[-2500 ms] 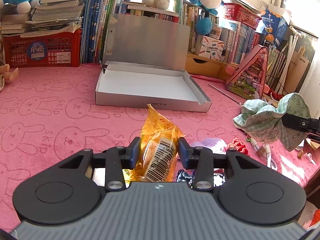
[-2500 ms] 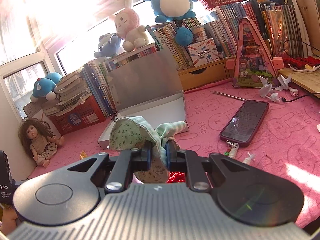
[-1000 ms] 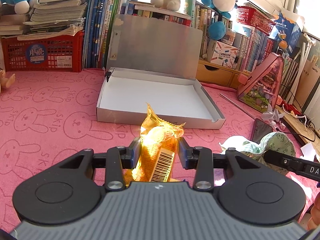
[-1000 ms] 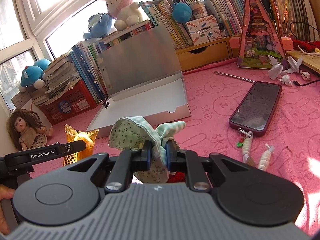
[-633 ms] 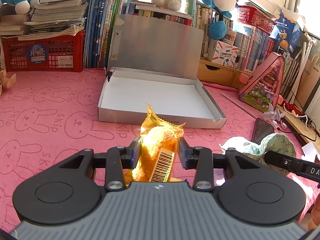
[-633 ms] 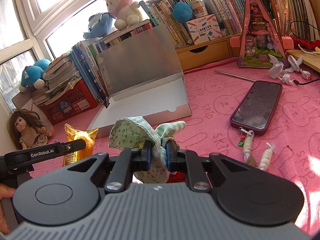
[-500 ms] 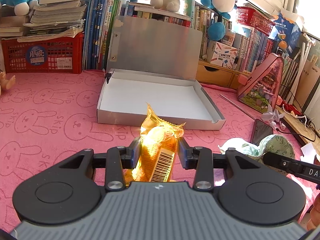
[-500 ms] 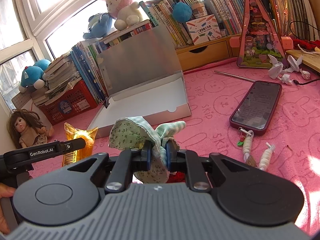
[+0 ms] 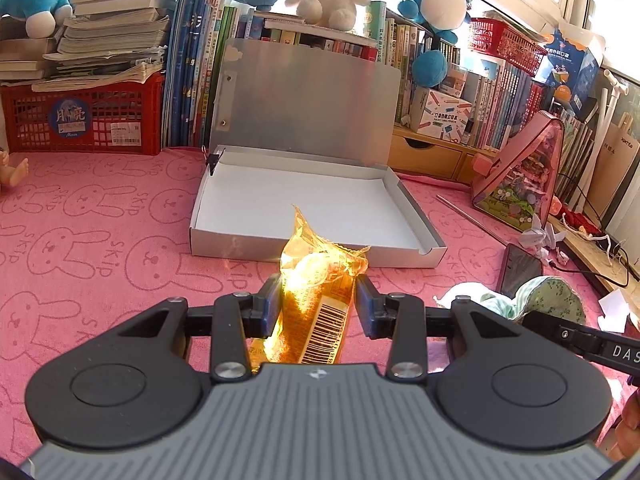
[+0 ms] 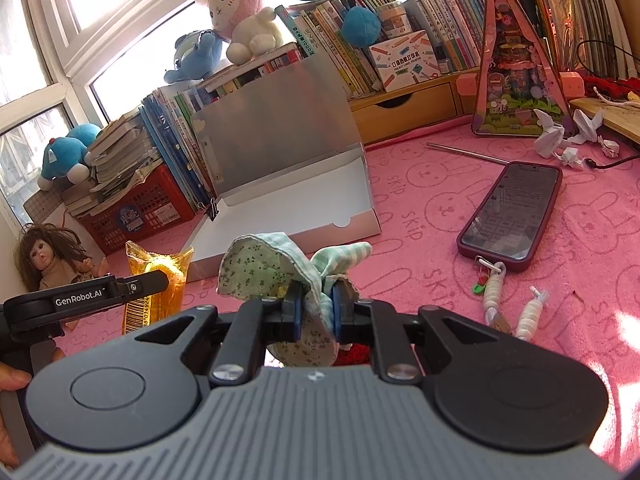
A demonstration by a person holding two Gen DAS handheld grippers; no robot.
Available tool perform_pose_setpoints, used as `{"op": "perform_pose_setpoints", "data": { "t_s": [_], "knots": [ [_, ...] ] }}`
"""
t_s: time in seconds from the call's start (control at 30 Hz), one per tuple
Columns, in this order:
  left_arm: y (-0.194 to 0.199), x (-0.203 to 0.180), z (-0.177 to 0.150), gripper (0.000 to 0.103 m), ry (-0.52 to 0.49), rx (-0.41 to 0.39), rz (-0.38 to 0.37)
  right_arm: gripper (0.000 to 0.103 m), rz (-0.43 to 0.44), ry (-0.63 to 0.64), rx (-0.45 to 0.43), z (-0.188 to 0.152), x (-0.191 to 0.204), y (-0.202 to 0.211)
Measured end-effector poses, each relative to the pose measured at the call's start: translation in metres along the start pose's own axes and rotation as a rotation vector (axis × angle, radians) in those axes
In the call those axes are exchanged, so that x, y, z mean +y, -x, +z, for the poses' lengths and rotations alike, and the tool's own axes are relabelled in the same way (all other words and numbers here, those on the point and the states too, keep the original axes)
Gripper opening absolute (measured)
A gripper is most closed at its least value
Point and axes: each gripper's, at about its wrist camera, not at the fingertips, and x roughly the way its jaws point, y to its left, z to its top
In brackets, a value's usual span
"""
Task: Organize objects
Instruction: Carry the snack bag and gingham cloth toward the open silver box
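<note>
My left gripper is shut on an orange snack packet with a barcode and holds it above the pink cloth, just in front of the open silver box. The packet also shows in the right wrist view, beside the left gripper's arm. My right gripper is shut on a green floral cloth pouch and holds it in front of the box's right corner. The pouch also shows in the left wrist view at the right. The box's lid stands upright and its white floor is bare.
A phone with a charm strap lies on the pink bunny cloth right of the box. A metal rod, a pink triangular toy, a red crate, books and a doll ring the cloth.
Both grippers have moved closer to the box while holding their objects. Over the last half second there is almost no motion.
</note>
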Motion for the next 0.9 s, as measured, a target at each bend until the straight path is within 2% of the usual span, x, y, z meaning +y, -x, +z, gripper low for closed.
{"op": "perform_pose_setpoints", "data": {
  "t_s": [0.9],
  "knots": [
    [-0.0041, -0.0081, 0.0104, 0.045, -0.002, 0.001, -0.006, 0.018, 0.003, -0.026, -0.017, 0.004, -0.0028, -0.0006]
  ]
}}
